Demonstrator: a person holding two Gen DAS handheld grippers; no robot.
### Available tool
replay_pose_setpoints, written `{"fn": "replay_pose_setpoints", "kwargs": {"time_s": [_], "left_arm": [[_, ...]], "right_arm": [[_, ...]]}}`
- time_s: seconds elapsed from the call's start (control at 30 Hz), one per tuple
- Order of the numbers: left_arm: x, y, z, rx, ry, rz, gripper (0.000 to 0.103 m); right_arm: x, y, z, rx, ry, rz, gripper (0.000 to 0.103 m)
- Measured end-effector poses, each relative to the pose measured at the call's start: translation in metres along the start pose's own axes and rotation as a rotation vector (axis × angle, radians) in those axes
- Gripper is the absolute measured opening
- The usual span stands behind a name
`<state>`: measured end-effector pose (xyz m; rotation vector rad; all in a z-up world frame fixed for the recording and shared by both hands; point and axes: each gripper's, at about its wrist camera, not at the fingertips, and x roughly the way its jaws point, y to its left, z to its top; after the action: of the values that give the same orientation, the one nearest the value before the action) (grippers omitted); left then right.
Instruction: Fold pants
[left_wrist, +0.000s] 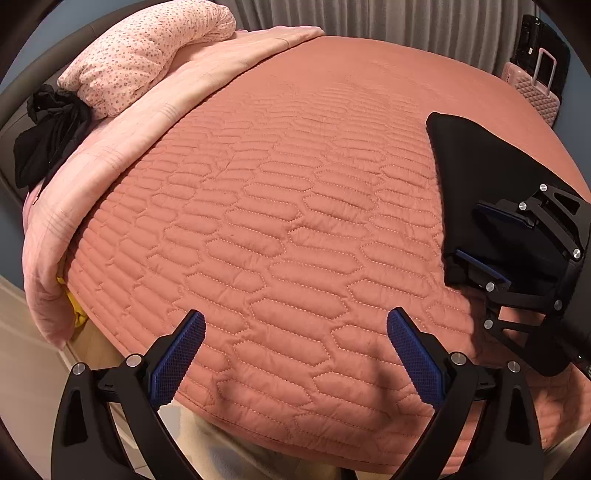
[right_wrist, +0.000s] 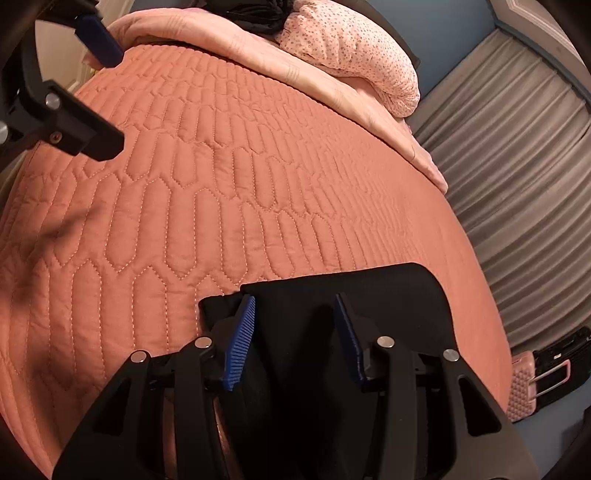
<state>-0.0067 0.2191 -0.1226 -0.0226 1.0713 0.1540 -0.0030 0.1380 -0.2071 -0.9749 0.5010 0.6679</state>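
The black pants (right_wrist: 332, 295) are lying folded into a flat, compact bundle on the quilted salmon bedspread (right_wrist: 221, 192), near the edge of the bed on the curtain side. The right gripper (right_wrist: 295, 332) is right over them, its blue-padded fingers (right_wrist: 240, 339) partly spread with the dark cloth lying between them; honestly can't tell if the pads are actually touching fabric or just sitting above it, since black on black hides any gap. From the left wrist view the same pants (left_wrist: 480, 166) show at the right edge, with the right gripper (left_wrist: 487, 243) overlapping their near end. The left gripper (left_wrist: 295, 350) is well apart from the pants, fingers (left_wrist: 177, 354) spread wide with nothing between them, over bare quilt near the bed's corner. Further out, a light pink blanket (left_wrist: 110, 155) is bunched along the far side, with a dotted pink pillow (left_wrist: 147, 51) on top and a crumpled black garment (left_wrist: 48, 136) beside it, too dark to say what it is. A pink hard-shell suitcase (left_wrist: 535, 92) stands closed by the grey curtain (right_wrist: 517, 184), so its contents aren't visible, and it's partly cut off. Something yellow (left_wrist: 75, 314) pokes out under the blanket's edge, no idea what.
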Motion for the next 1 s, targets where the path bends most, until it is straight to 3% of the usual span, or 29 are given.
{"fn": "replay_pose_setpoints", "kwargs": {"time_s": [0.23,0.33,0.53,0.63,0.7,0.8,0.87,0.9,0.93,1.0], "left_arm": [[0.007,0.012,0.004,-0.037,0.018,-0.008,0.097],[0.007,0.014,0.005,-0.05,0.018,-0.014,0.097],[0.002,0.012,0.011,-0.029,-0.008,0.007,0.097],[-0.001,0.016,0.012,-0.041,-0.013,0.004,0.097],[0.001,0.019,0.011,-0.042,-0.011,0.012,0.097],[0.009,0.017,0.01,-0.045,0.014,0.01,0.097],[0.009,0.015,0.012,-0.038,0.009,0.012,0.097],[0.008,0.013,0.013,-0.033,0.001,0.015,0.097],[0.009,0.011,0.015,-0.021,0.004,0.018,0.097],[0.01,0.006,0.019,-0.004,0.011,0.015,0.097]], "right_arm": [[-0.016,0.01,-0.005,-0.125,-0.01,-0.015,0.04],[-0.012,0.018,-0.006,-0.184,-0.003,-0.003,0.025],[-0.001,0.001,0.003,-0.055,0.036,0.083,0.01],[-0.026,-0.011,0.007,0.06,0.014,0.125,0.007],[-0.039,-0.003,0.002,0.047,0.005,0.161,0.006],[-0.037,0.022,-0.009,-0.068,0.017,0.131,0.005],[-0.042,0.01,-0.003,0.026,-0.022,0.139,0.005],[-0.034,0.01,-0.007,0.075,0.013,0.17,0.006],[-0.026,0.018,-0.013,0.053,0.052,0.159,0.006],[-0.043,0.025,-0.012,0.016,0.016,0.099,0.009]]}}
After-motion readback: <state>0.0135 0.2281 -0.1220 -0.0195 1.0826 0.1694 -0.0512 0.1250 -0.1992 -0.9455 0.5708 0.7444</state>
